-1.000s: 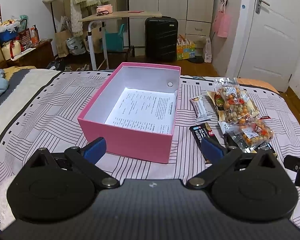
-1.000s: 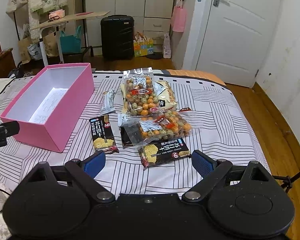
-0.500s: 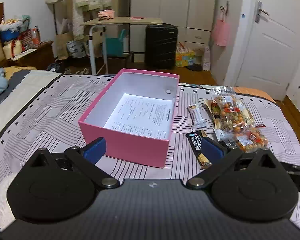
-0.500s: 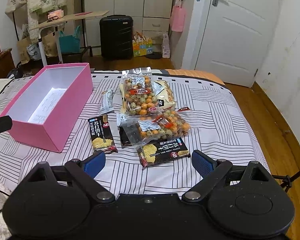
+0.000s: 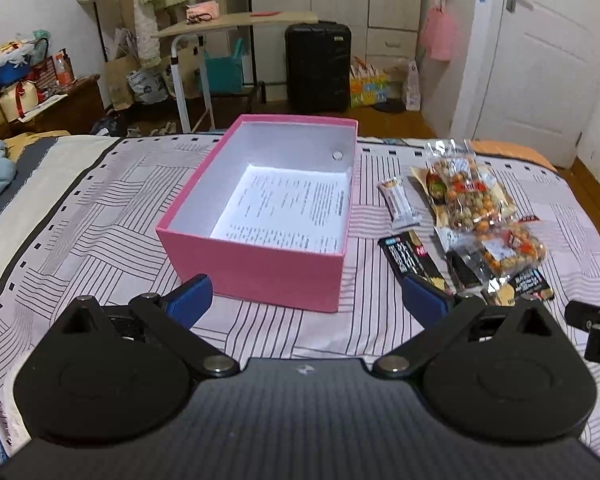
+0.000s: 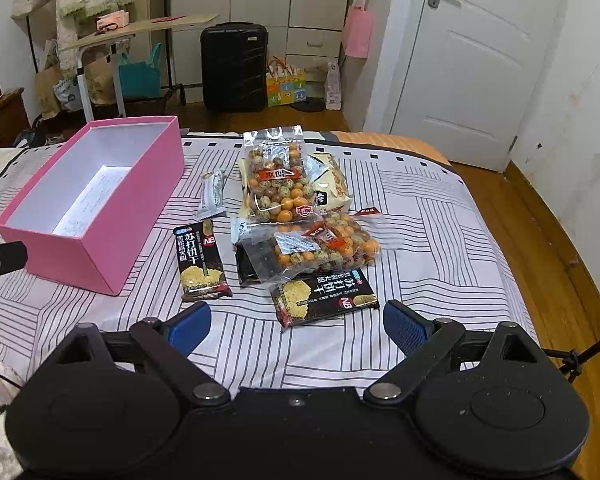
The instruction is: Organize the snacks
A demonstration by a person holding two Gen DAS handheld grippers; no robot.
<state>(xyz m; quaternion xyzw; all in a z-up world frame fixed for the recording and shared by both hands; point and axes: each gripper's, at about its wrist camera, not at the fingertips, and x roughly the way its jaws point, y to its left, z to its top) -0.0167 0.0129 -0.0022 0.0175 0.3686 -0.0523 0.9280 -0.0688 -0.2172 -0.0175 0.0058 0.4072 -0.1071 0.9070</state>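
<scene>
Pink box [image 5: 260, 268], lid off, on the striped bedspread [image 5: 80, 220]; a printed sheet [image 5: 288, 212] lies on its white floor and nothing else is inside. All snacks lie on the bedspread outside the box, on its door-facing side. Nearest that side wall: a small white wrapped bar [image 6: 213, 194] and a black cracker packet [image 6: 200, 266], neither touching the box. Beyond these, a clear bag of coated nuts [image 6: 278, 188] lies on a pale yellow packet [image 6: 332, 188]. A second clear nut bag [image 6: 324, 248] overlaps a dark packet [image 6: 246, 264] and the edge of another black cracker packet [image 6: 324, 294], the item farthest from the box towards the right gripper.

Left gripper [image 5: 308, 300]: blue-padded fingers [image 5: 190, 300] spread wide, holding nothing, just short of the box's near end wall. Right gripper [image 6: 298, 322]: fingers [image 6: 404, 326] likewise wide apart and empty, above bare bedspread near the second cracker packet without touching it.
</scene>
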